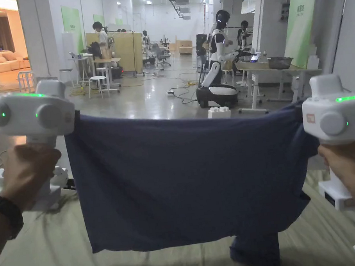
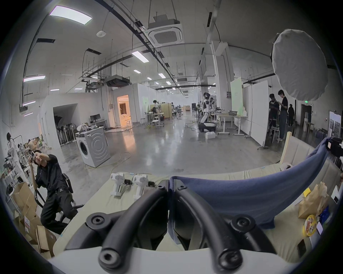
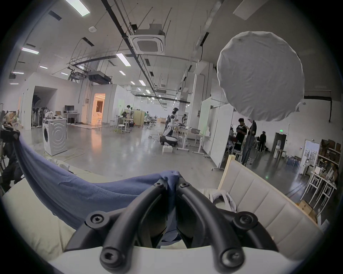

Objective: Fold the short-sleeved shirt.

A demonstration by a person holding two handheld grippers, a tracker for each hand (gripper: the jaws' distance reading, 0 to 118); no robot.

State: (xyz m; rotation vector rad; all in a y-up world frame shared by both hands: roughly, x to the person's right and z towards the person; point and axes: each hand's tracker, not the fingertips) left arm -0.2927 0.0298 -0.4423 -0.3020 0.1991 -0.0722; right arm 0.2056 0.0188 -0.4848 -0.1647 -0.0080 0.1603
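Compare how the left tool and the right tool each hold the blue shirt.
The left tool pinches a flat, thin edge of the shirt; the right tool grips a bunched wad poking past its tips. A sleeve dangles nearer the right tool. Both are shut on it, holding it stretched in the air.

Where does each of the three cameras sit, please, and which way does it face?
Head view: on the person's head, facing forward and slightly down at the shirt stretched between the left gripper and right gripper; both hands and forearms show.
Left gripper view: on the left gripper, looking out along its shut jaws into the hall; shirt trails right.
Right gripper view: on the right gripper, likewise looking out along its jaws; shirt trails left.
Shared: both gripper views show the washing machine.
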